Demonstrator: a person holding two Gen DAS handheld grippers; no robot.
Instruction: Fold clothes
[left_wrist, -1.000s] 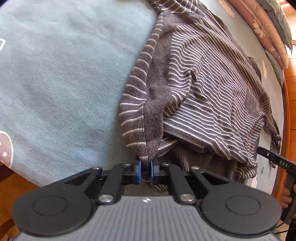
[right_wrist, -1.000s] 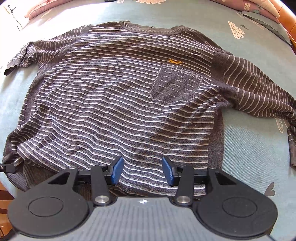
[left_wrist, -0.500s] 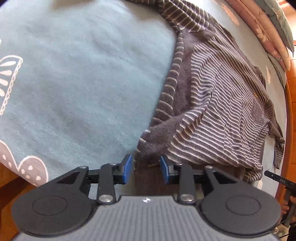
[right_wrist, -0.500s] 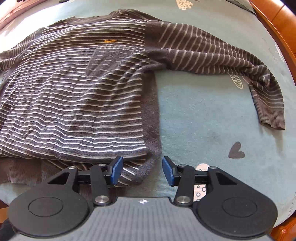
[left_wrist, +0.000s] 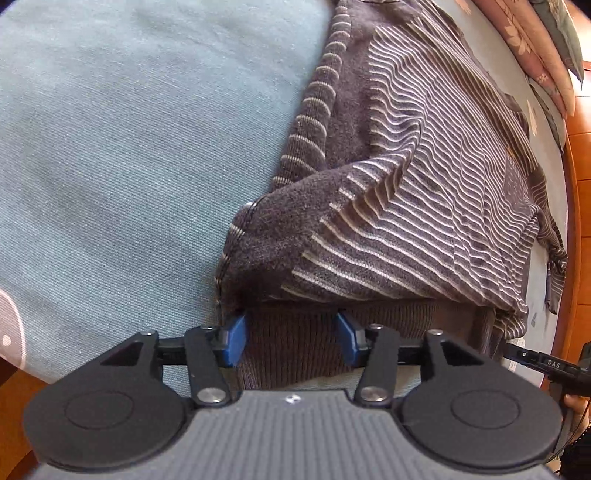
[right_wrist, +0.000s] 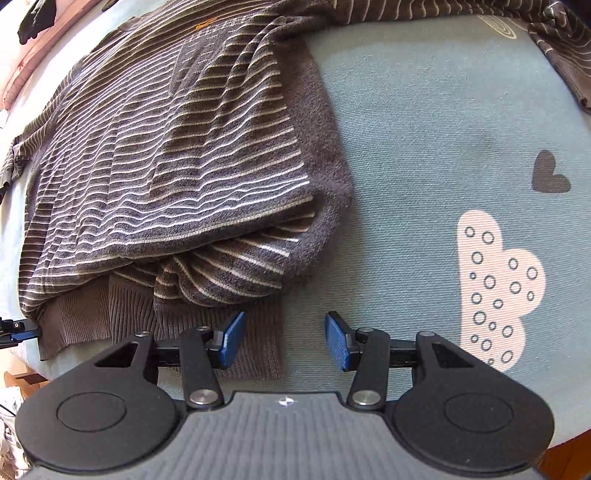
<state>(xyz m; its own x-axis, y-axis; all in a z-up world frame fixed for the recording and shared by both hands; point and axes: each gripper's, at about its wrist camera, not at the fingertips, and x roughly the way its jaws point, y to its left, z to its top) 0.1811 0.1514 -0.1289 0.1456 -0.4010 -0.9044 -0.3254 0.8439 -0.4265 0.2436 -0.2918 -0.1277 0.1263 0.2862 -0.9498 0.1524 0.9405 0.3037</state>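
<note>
- Left wrist view: the left gripper (left_wrist: 291, 341) had its jaws apart, holding nothing. The ribbed hem (left_wrist: 295, 350) of the sweater (left_wrist: 424, 206) lay between and under the two blue pads (left_wrist: 233, 341), at the near edge of the bed (left_wrist: 129, 147).
- Left wrist view: the gripper pointed forward, low over the hem, at the sweater's corner where a plain dark side panel bunched up just beyond the pads.
- Left wrist view: the sweater was dark grey with thin pale stripes; its body ran away to the upper right, rumpled in diagonal ridges, with a sleeve along its left edge. A black tool (left_wrist: 546, 365) stood at the far right end of the hem.
- Right wrist view: the right gripper (right_wrist: 284, 341) likewise had its jaws wide apart and empty. Its left pad (right_wrist: 231, 341) sat over the hem's (right_wrist: 147, 321) right corner; its right pad (right_wrist: 340, 341) sat over bare sheet (right_wrist: 424, 129).
- Right wrist view: the gripper pointed forward, low above the bed, at the sweater's (right_wrist: 166, 147) lower right corner.
- Right wrist view: the striped front lay folded back on itself above the hem, with a rolled lump of fabric just beyond the left pad. The sheet was teal with a pale dotted cloud (right_wrist: 495, 288) and a dark heart (right_wrist: 548, 175).
</note>
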